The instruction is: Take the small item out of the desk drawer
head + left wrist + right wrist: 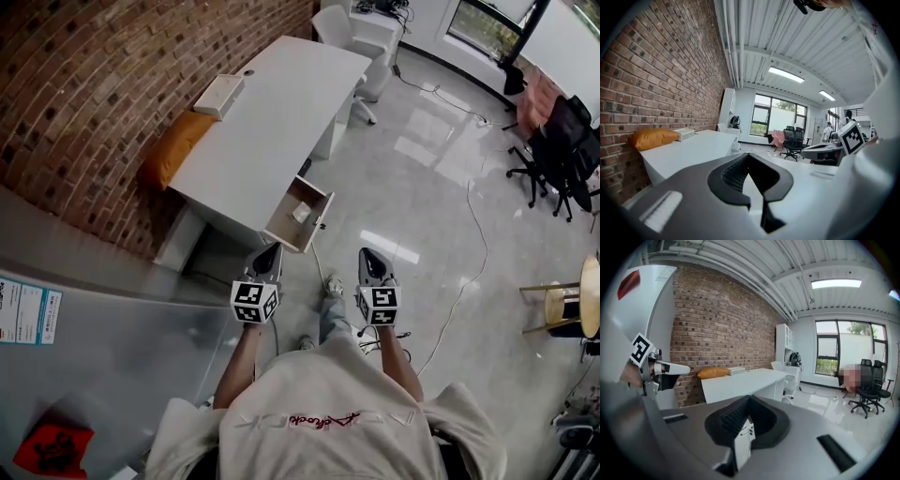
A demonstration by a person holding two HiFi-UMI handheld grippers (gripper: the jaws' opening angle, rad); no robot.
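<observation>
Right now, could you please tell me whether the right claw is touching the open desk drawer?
Apart. The head view shows a strip of bare floor between the right claw and the open drawer.

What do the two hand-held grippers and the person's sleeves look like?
The left hand-held gripper and right hand-held gripper match: grey tapered shells with black ribbed pads. Each carries a white cube with black square markers. The person wears an off-white T-shirt with short sleeves and red lettering.

desk (272, 103): 1 | drawer (284, 236): 1 | item (301, 213): 1 | cushion (173, 145): 1 | tools (272, 249) (372, 254): 2
</observation>
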